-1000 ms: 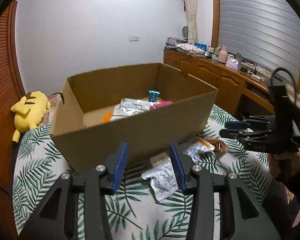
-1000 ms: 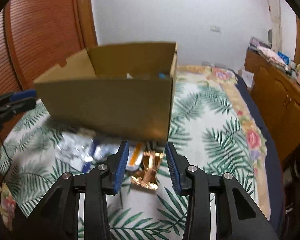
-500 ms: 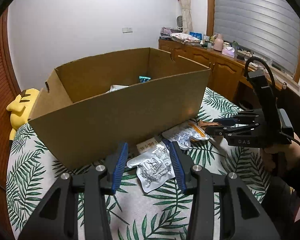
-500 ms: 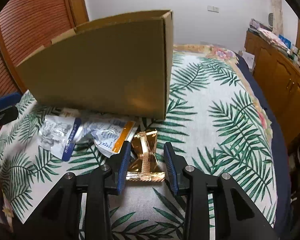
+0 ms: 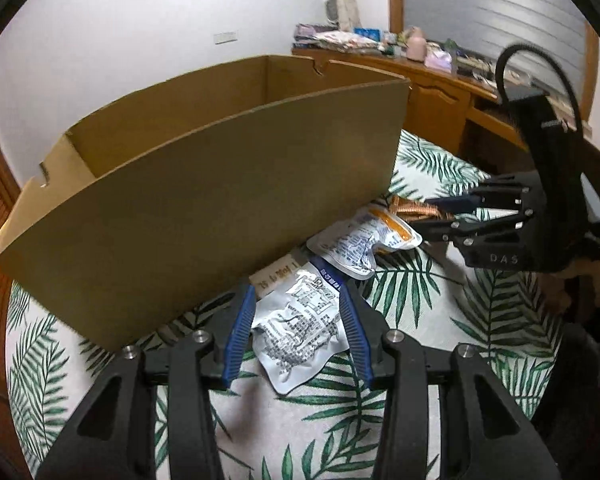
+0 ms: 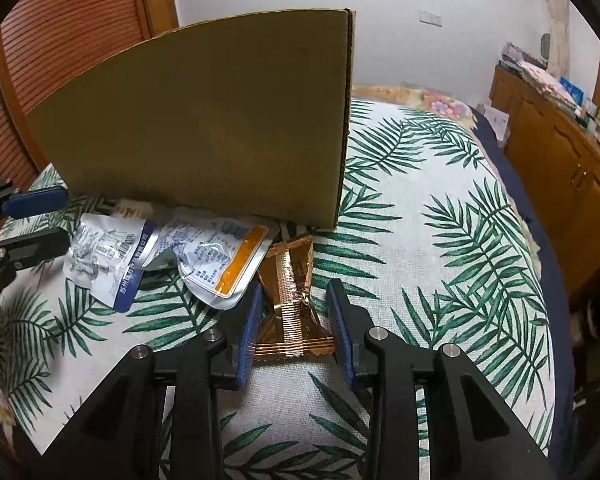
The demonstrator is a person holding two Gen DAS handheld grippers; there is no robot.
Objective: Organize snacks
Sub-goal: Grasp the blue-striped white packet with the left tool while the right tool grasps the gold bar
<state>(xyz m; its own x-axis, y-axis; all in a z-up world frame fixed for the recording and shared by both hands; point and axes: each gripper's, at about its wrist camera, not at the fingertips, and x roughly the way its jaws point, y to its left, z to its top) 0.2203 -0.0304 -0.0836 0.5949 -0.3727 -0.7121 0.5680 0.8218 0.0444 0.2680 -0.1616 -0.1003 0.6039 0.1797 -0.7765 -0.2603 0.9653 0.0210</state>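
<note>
My left fingers (image 5: pixel 296 328) are spread wide on either side of the silver pouch (image 5: pixel 300 326), which lies flat on the bed (image 5: pixel 440 400) just in front of the box (image 5: pixel 220 184). My right fingers (image 6: pixel 294 326) are likewise released, straddling the gold packet (image 6: pixel 292 300) near the box's corner; nothing is gripped yet on either side.

The risks, as I judge them: both wrappers are thin, slick and flat on soft fabric, so when I close, the pads may skate over the foil or pinch the bedcover with it. The silver pouch overlaps a card (image 5: pixel 278 276) and touches the orange-edged pouch (image 5: pixel 364 240), so lifting it could drag a neighbour along. The orange-edged pouch also lies against the gold packet, which could tug as it rises. The box wall is tall and close; a low carry could hit its rim.

Both grippers are held low, angled down toward the bed, pointing at the box's near wall, left and right well apart, with the pouches between them.
</note>
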